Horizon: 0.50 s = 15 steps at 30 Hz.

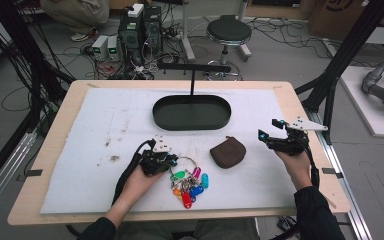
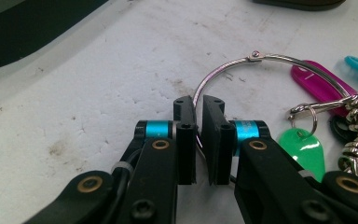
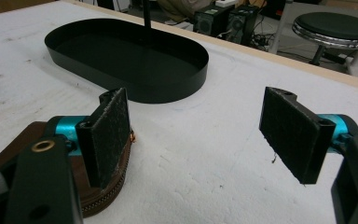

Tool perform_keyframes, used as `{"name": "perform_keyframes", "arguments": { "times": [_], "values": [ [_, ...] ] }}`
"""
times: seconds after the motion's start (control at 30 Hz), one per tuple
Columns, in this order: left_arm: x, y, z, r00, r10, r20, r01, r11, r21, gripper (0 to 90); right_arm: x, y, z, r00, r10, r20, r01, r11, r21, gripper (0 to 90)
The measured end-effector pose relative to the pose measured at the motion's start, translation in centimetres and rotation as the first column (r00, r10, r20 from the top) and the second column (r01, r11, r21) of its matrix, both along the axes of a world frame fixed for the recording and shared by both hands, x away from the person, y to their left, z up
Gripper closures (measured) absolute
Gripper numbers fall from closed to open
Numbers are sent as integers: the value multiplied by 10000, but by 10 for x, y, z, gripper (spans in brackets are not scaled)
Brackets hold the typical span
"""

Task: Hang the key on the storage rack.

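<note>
The key ring point(image 2: 223, 70) is clamped between the jaws of the left gripper point(image 2: 198, 140); the right gripper point(image 3: 205, 135) is held wide open beside the brown pouch point(image 1: 228, 152).

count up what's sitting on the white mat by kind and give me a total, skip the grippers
Black oval tray: 1
Brown zip pouch: 1
Metal key ring with its bunch of coloured tags: 1
Total: 3
</note>
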<state>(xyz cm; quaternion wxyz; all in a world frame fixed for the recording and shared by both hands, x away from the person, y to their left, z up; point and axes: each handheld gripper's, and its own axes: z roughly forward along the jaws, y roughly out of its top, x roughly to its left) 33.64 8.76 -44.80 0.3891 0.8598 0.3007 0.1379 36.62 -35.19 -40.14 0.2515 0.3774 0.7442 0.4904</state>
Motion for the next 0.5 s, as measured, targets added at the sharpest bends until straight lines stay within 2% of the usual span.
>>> {"name": "perform_keyframes", "arguments": {
  "times": [0.2, 0.4, 0.5],
  "values": [
    [0, -1, 1, 10000, 32, 47, -32, 9999, 111, 859, 0, -1, 0, 10000, -20, 61, 20, 10000, 13, 251],
    [3, 3, 1, 9994, 11, -341, -23, 9993, -362, 863, -1, -1, 1, 10000, -31, 94, 30, 10000, 22, 251],
    [3, 5, 3, 9993, -22, -360, -2, 9976, -686, 863, -1, -1, 1, 9999, -41, 92, 41, 10000, 42, 251]
  ]
}}
